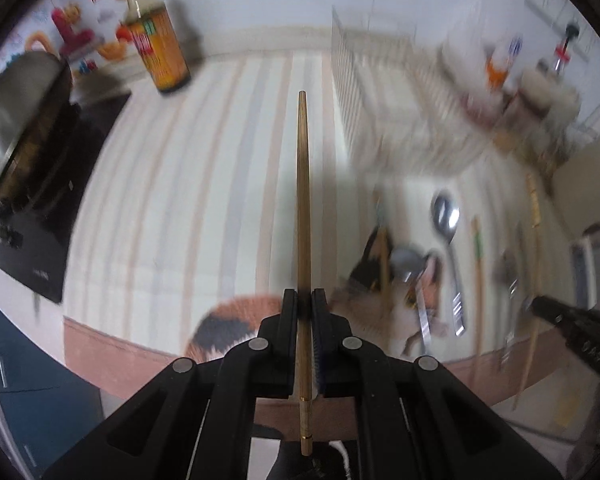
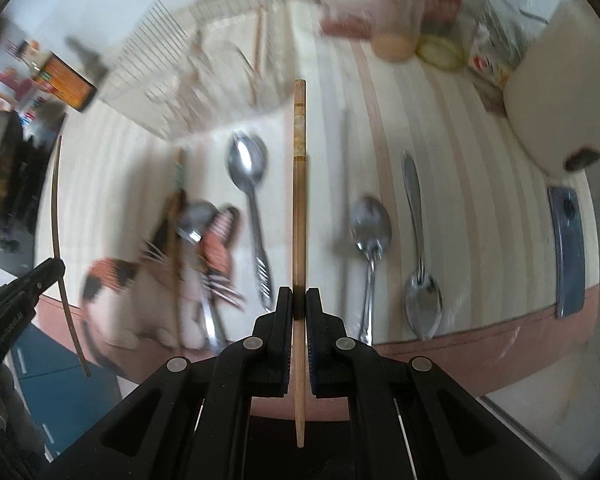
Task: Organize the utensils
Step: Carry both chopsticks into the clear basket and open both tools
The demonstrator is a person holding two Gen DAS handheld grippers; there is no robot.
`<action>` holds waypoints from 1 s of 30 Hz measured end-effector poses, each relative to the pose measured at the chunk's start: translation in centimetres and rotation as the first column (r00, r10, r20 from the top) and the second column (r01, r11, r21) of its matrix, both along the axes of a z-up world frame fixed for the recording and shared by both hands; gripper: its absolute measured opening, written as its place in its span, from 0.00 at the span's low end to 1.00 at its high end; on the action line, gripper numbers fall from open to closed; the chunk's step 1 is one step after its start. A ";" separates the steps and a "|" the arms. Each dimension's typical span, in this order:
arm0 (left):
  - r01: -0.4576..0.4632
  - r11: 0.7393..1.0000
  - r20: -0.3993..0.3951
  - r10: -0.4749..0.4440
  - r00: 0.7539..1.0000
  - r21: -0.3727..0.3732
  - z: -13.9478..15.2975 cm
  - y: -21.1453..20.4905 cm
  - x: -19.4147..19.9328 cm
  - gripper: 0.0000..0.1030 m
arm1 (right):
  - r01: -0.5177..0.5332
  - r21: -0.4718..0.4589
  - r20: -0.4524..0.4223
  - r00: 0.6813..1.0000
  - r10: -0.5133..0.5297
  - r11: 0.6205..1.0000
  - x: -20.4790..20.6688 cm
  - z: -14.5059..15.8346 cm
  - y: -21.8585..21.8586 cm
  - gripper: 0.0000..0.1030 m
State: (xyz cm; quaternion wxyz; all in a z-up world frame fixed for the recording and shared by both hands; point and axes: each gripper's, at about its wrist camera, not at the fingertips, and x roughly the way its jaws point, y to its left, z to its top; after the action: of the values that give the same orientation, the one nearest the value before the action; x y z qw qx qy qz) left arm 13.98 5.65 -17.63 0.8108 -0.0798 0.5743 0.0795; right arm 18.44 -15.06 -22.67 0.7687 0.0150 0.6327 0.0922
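My left gripper (image 1: 304,299) is shut on a dark brown wooden chopstick (image 1: 303,184), which points straight away from the camera above the striped tablecloth (image 1: 204,184). My right gripper (image 2: 299,298) is shut on a paler chopstick (image 2: 299,208) with a patterned far end. Each gripper shows at the edge of the other view: the right one (image 1: 540,305) and the left one (image 2: 57,267), each with its stick. Below on the cloth lie spoons (image 2: 247,160) (image 2: 370,224) (image 2: 422,304), a fork (image 2: 204,240) and a green-banded chopstick (image 1: 477,248). A white wire rack (image 2: 172,80) stands behind them.
A cat-pattern mat (image 2: 112,276) lies under some utensils near the table's front edge. A sauce bottle (image 1: 156,48) and a pot (image 1: 20,112) on a black stove are at the left. Jars (image 2: 400,12), a white appliance (image 2: 560,92) and a blue-grey slab (image 2: 568,248) are at the right.
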 end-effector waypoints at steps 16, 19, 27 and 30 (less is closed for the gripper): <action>0.064 0.975 0.112 -0.040 0.993 -0.213 9.2 0.8 18.1 0.04 | -0.015 0.224 0.118 0.993 -0.012 0.975 18.2 9.3 3.3 0.06; 0.031 0.966 0.059 -0.016 0.998 -0.258 7.2 1.0 21.5 0.04 | -0.008 0.224 0.085 0.996 -0.011 0.974 22.0 7.8 4.0 0.06; -0.009 0.954 -0.064 -0.011 0.998 -0.299 1.5 1.0 26.5 0.05 | -0.034 0.181 0.009 0.999 0.033 0.983 27.4 2.9 6.5 0.06; -0.013 0.954 -0.085 -0.014 0.996 -0.301 0.7 1.0 26.6 0.05 | -0.054 0.168 -0.012 0.998 0.056 0.984 28.3 1.5 7.4 0.07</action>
State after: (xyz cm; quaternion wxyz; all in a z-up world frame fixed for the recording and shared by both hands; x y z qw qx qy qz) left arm 40.60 6.65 -16.89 0.7636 -0.1988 0.6143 -0.0058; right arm 46.72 -7.62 -21.21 0.7565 0.0628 0.6294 0.1661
